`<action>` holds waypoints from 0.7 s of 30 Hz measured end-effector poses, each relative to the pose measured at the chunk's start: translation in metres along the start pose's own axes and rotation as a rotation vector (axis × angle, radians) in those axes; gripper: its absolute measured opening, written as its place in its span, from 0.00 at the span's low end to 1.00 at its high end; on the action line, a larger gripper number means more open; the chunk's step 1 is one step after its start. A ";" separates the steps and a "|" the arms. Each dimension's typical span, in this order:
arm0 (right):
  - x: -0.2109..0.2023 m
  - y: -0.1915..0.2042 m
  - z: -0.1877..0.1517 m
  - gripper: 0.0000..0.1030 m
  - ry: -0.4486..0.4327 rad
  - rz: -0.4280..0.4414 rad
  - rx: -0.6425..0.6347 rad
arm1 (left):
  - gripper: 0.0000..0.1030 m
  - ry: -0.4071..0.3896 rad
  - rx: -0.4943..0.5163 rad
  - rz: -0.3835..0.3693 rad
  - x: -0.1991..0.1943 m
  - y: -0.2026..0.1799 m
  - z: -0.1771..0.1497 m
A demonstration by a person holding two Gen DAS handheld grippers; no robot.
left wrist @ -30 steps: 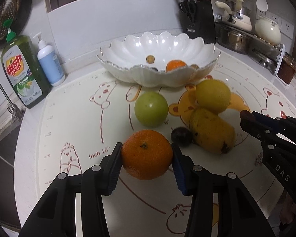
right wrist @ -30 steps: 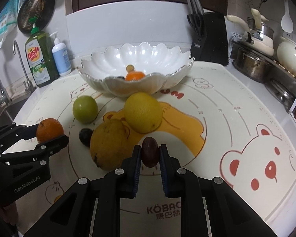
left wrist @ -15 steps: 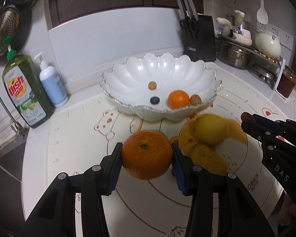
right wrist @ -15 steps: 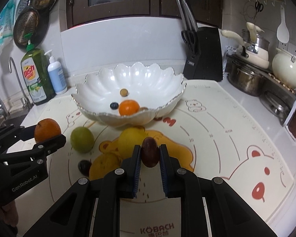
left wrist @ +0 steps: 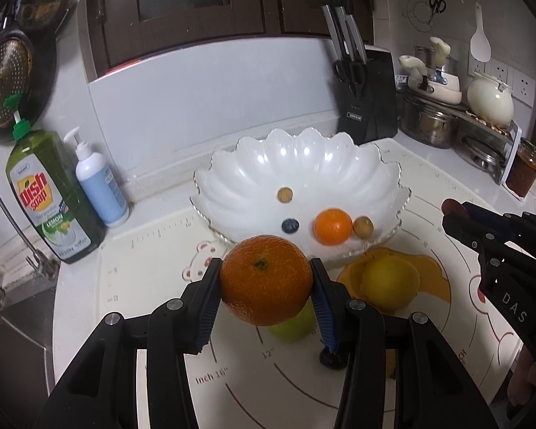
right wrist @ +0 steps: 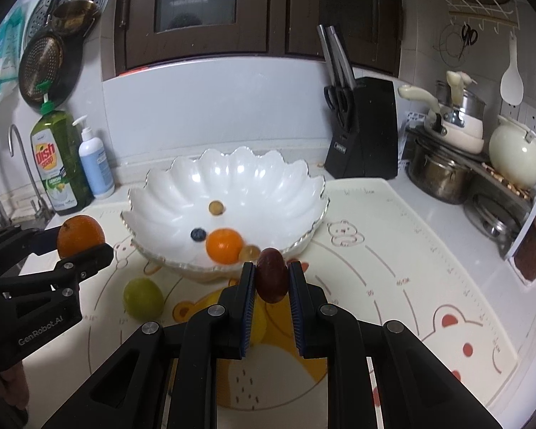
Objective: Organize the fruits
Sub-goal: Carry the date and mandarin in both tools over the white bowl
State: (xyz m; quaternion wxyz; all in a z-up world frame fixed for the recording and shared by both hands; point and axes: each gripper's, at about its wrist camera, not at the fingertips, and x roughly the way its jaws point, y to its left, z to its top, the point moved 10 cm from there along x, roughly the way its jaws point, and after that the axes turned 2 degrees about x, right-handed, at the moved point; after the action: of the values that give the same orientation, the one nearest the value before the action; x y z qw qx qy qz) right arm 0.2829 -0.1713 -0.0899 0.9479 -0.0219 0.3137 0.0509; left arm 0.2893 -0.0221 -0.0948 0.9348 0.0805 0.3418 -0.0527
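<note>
Kitchen counter; left claw (left wrist: pixel 266 287) clamps orange (left wrist: pixel 266 279); right claw (right wrist: pixel 271 279) clamps grape (right wrist: pixel 271 274).

I looked down on a white countertop (right wrist: pixel 393 193) covered by a cream baking mat (right wrist: pixel 403 257) printed with bears and measuring rings. On the mat stood a scalloped white bowl (right wrist: pixel 232 182); in front of it lay a green fruit (right wrist: pixel 143 298), a yellow fruit (left wrist: pixel 389 280) and a small dark fruit (left wrist: pixel 334 359). Behind the mat, on bare counter, stood a dish soap bottle (left wrist: pixel 50 196), a pump bottle (left wrist: pixel 98 182) and a knife block (right wrist: pixel 366 128).
</note>
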 end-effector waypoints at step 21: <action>0.041 -0.010 0.047 0.19 0.000 -0.023 -0.007 | 0.46 -0.022 0.003 0.013 0.037 0.016 0.054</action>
State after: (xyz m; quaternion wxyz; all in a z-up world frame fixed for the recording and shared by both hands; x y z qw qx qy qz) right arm 0.3448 -0.1749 -0.0762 0.9484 -0.0287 0.3131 0.0411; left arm 0.3539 -0.0181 -0.0757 0.9387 0.0837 0.3309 -0.0481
